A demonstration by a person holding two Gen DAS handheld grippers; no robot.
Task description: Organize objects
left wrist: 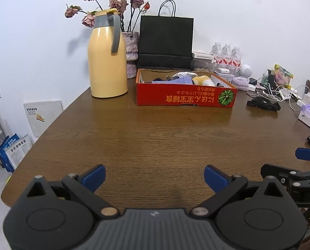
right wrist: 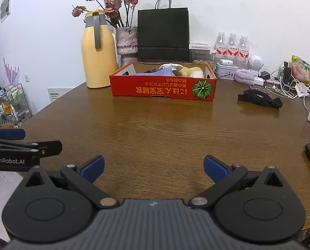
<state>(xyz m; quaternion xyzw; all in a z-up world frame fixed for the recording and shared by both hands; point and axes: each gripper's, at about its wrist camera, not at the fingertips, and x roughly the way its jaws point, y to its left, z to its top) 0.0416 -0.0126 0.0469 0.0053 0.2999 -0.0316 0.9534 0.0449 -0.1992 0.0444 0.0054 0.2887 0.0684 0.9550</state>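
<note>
Both grippers hover over the near edge of the wooden table (left wrist: 155,137), side by side, and each has its blue-padded jaws spread wide with nothing between them: the left gripper (left wrist: 155,177) and the right gripper (right wrist: 154,167) are plainly empty. The red cardboard box (right wrist: 162,90), with a green pumpkin printed on its front wall, sits well beyond them toward the wall, just right of the tall yellow thermos jug (right wrist: 97,52) and in front of the black paper bag (right wrist: 163,34). Inside the box I can make out a lavender cloth (right wrist: 162,71), a yellow-and-white plush toy (right wrist: 191,71) and something white behind them, all bunched toward the back. The likeliest loose piece left to tidy, I would guess, is the black glove (right wrist: 259,99) lying flat on the table to the right of the box, well apart from it. It looks soft, light and limp, so it should sag and trail once lifted; a pinch across the thick middle of it would probably hold better than catching a floppy end. Nothing about it seems fragile or slippery. The tangle of white charger cables (right wrist: 284,89) just behind the glove could snag if the jaws come in too deep.
</note>
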